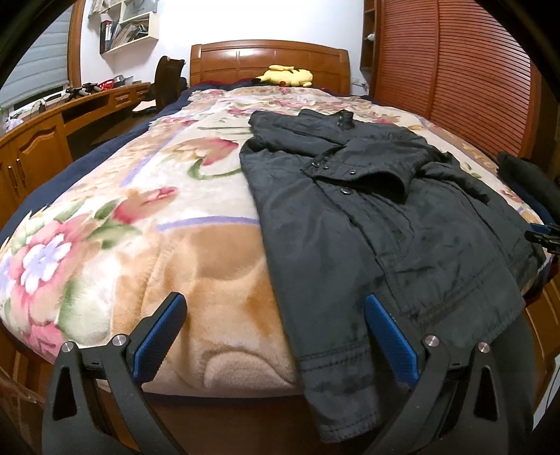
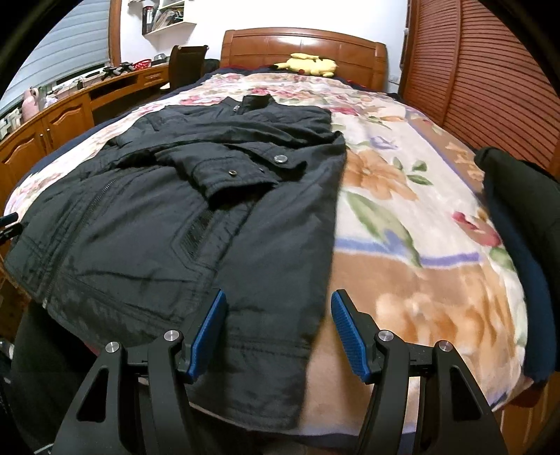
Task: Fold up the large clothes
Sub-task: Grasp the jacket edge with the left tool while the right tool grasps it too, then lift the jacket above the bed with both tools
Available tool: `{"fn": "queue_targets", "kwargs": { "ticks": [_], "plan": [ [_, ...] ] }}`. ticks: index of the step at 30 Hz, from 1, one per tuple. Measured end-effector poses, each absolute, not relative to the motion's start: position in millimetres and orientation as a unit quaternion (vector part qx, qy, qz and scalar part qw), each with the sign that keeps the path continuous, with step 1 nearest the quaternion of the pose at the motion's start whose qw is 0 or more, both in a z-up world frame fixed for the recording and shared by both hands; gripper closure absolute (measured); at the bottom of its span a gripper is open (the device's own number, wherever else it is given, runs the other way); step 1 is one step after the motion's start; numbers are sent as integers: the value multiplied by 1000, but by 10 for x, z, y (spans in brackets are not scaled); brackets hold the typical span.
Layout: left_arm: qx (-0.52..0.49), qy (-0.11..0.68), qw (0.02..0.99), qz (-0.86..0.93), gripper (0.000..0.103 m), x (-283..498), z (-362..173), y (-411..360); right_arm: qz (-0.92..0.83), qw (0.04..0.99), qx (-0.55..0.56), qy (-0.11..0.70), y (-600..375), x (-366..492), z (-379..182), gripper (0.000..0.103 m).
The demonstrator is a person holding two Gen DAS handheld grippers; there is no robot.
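One black jacket (image 1: 367, 217) is lying front-up on the floral blanket (image 1: 147, 224) that's covering the bed; collar pointing toward the wooden headboard (image 1: 269, 63), hem hanging a bit over the foot edge nearest the cameras; one sleeve is sitting folded across the chest, cuff snaps showing. Two grippers are in play, one per hand, each with two blue-padded fingers. One yellow Pikachu plush (image 1: 285, 76) is resting up by the headboard; one more dark garment (image 2: 518, 245) is sitting bunched at the right edge of the bed, well apart from the jacket.

Containers: a white wall shelf (image 1: 129, 28) is holding books and papers; can't count them. One red basket (image 1: 106, 84) is sitting on the wooden desk (image 1: 52, 119) along the left wall; contents too small to tell. One dark chair (image 1: 169, 78) is standing between desk and bed.

Left gripper (image 1: 274, 336) is hovering at the foot of the bed with its fingers spread wide and holding nothing; the jacket's left hem edge is running down between them, closer to the right pad (image 1: 390, 344), with blanket showing by the other pad.

Right gripper (image 2: 278, 334) is also spread apart and empty; the jacket's right hem corner is lying between its fingers, fabric by the left pad (image 2: 206, 336), blanket by the right one. Whether any pad is actually touching cloth, I can't tell.
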State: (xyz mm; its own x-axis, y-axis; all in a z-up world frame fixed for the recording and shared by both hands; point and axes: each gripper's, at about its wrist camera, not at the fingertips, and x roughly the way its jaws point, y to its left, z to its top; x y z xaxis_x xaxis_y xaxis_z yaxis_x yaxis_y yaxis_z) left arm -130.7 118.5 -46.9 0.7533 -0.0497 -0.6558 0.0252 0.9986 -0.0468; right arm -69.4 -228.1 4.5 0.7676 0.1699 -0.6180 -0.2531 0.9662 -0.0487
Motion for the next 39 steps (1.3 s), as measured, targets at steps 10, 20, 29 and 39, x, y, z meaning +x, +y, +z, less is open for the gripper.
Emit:
{"fn": "queue_targets", "kwargs": {
  "ticks": [10, 20, 29, 39],
  "plan": [
    [3, 352, 935, -50, 25, -1383, -488, 1001, 117, 937, -40, 328, -2373, -800, -2, 38],
    [-26, 359, 930, -75, 41, -1502, -505, 999, 145, 931, -57, 331, -2266, -815, -84, 38],
    [-9, 366, 927, -80, 58, -1565, -544, 917, 158, 930, -50, 329, -2269, -832, -107, 46],
    [-10, 302, 948, -95, 97, -1589, 18, 967, 170, 946, -48, 271, -2274, -961, 121, 87]
  ]
}}
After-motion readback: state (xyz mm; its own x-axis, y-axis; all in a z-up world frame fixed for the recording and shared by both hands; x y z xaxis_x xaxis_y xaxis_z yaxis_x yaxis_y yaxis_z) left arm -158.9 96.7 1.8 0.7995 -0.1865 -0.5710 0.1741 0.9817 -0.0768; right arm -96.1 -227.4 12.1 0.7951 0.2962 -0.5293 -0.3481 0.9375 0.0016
